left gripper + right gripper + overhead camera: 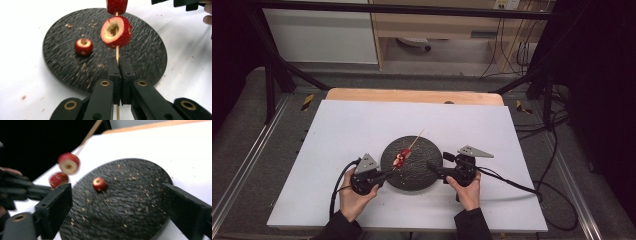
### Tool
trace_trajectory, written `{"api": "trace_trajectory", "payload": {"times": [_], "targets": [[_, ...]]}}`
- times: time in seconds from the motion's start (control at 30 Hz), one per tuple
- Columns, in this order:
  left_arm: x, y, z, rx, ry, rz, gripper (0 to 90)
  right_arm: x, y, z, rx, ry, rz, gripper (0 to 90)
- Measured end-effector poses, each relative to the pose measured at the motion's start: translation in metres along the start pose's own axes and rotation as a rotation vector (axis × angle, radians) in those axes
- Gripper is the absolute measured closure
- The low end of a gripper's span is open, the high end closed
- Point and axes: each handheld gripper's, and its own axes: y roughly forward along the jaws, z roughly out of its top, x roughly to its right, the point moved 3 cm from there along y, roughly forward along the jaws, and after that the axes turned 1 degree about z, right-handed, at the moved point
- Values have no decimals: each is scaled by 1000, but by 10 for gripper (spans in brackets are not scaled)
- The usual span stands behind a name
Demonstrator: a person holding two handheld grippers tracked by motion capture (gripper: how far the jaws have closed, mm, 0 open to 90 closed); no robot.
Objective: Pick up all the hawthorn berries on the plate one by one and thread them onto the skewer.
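plate (414, 172) mid-table (337, 130) | loose fruit piece (84, 46) on plate | skewer (116, 53) with two pieces above plate | grippers flank plate left (384, 175), right (432, 166)

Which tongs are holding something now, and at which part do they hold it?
The left tongs are shut on the wooden skewer, gripping its bare stick below the two red fruit pieces. The right tongs are open and hold nothing.

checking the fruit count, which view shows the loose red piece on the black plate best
The left gripper view: the loose red piece lies sharp and unblocked on the black plate, its pale hollow top visible. The right gripper view shows it blurrier. In the high view it merges with the skewered pieces.
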Motion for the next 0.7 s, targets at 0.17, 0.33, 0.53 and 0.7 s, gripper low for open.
{"api": "trace_trajectory", "payload": {"times": [0.17,0.33,0.53,0.7], "targets": [[-11,-16,-11,-10,-1,17,886,5,-1,-6,-86,-50,-18,62],[-21,-29,-23,-15,-4,31,885,6,0,-10,-159,-75,-22,31],[-31,-39,-37,-23,-16,38,885,8,0,-9,-214,-104,-44,20],[-38,-45,-48,-35,-22,42,885,5,4,-3,-250,-134,-57,15]]}}
